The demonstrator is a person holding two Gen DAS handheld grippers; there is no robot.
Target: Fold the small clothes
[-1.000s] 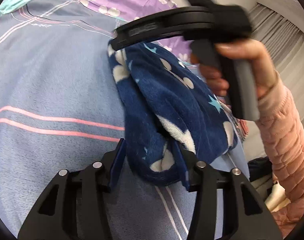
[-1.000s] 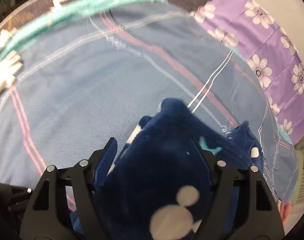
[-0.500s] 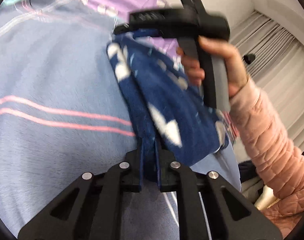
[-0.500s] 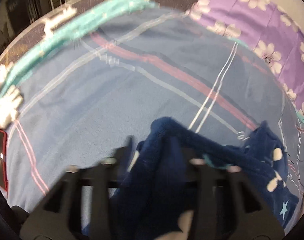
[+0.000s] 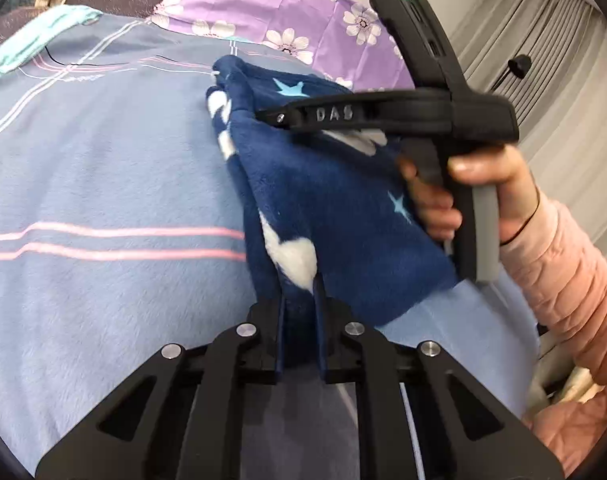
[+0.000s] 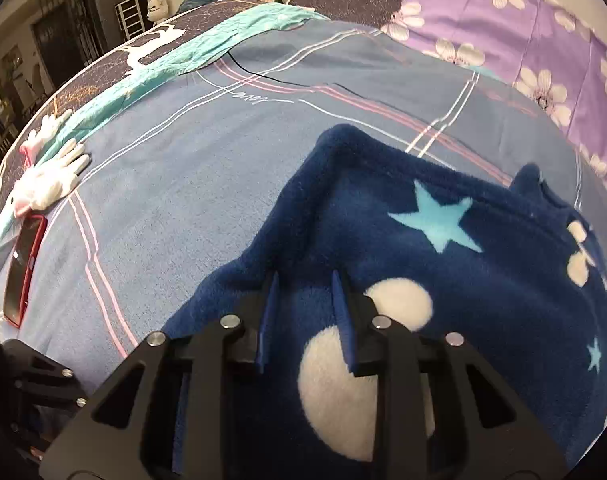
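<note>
A dark blue fleece garment with white spots and light blue stars lies on a blue plaid blanket. My left gripper is shut on its near edge. My right gripper is shut on another part of the same garment, which spreads flat to the right in the right wrist view. In the left wrist view the right gripper's black body sits over the garment's far end, held by a hand in a pink sleeve.
A purple flowered sheet lies at the back right. White gloves and a red-cased phone lie at the blanket's left edge. A teal cloth strip runs along the far left. Curtains hang at the right.
Both grippers have closed from open onto the garment. The garment has been drawn out flatter across the blanket.
</note>
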